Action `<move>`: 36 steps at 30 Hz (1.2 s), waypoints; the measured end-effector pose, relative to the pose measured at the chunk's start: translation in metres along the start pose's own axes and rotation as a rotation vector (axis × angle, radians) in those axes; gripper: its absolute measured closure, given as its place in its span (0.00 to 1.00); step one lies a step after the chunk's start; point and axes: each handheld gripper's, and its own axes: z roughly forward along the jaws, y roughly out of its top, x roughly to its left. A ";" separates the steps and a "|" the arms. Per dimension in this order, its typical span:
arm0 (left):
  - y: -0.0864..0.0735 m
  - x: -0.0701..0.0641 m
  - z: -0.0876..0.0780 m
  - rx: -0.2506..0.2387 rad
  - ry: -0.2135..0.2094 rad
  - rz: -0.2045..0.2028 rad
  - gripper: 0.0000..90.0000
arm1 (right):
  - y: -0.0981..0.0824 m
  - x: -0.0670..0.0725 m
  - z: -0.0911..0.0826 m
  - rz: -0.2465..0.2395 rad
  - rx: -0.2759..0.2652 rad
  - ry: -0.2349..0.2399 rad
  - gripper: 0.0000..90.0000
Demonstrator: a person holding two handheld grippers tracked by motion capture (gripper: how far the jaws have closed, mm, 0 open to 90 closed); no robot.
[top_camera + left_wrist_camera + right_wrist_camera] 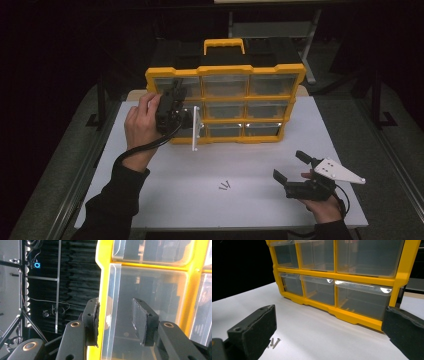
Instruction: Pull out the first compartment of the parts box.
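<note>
A yellow organizer (226, 70) with clear drawers stands upright at the back of the white table. My left gripper (175, 100) is raised against its left column, held by a hand. In the left gripper view my left gripper (117, 320) is open. One pad (93, 320) lies at the yellow frame's left edge (103, 290). The other pad (143, 322) hangs in front of a clear drawer (150, 290) below the top row. My right gripper (289, 166) rests on the table at the front right, open and empty (329, 340). Small screws (225, 186) lie left of it.
The table (150, 200) is white, with a metal rail along its left edge. Black cables trail from both grippers. The organizer's lower drawers (359, 300) face the right gripper, and the screws (274, 342) lie near its left pad. A tripod (17, 322) stands in the dark background.
</note>
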 end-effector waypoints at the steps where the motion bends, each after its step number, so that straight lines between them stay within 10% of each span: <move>1: 0.000 0.000 0.000 0.004 0.000 0.005 0.65 | 0.000 0.000 0.000 0.000 0.000 0.000 0.00; 36: -0.004 0.003 0.008 0.020 0.029 0.045 0.79 | 0.000 0.000 -0.001 0.004 0.000 -0.002 0.00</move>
